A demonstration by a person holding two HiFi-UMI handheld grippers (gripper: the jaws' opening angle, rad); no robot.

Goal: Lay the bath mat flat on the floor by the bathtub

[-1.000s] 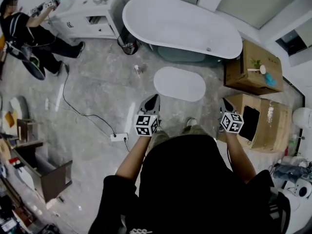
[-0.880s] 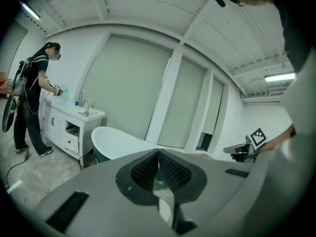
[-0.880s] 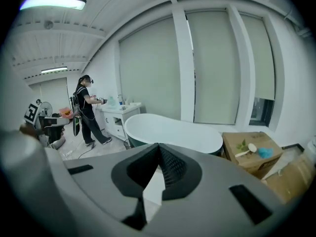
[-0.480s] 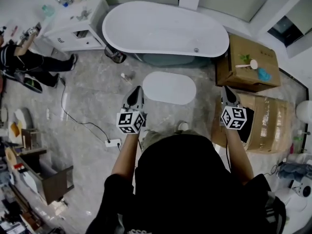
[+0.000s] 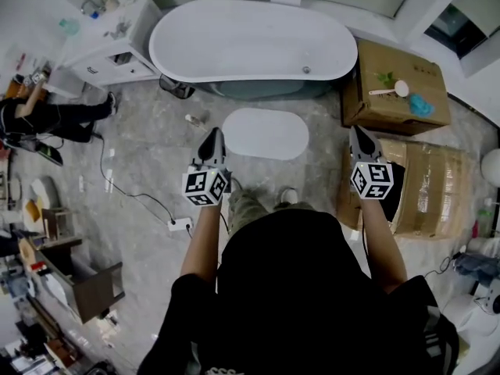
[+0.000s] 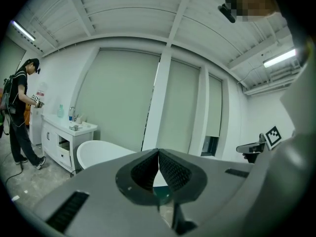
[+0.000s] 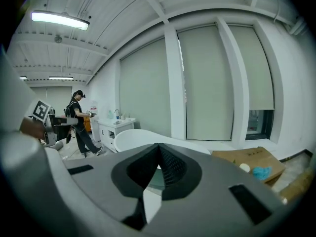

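Risen away since before, left claw (image 5: 212,133) and right claw (image 5: 355,131) are pressed together, empty; bath mat (image 5: 266,133) lies flat on floor (image 5: 148,162) beside bathtub (image 5: 250,41).

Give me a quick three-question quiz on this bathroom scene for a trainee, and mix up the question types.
1. True or false: the bath mat lies flat on the floor beside the bathtub.
2. The left gripper is: A open; B shut and empty; C shut on the mat.
3. How many cardboard boxes stand to the right of the mat in the head view?
Key: 1 true; 2 B; 3 two.
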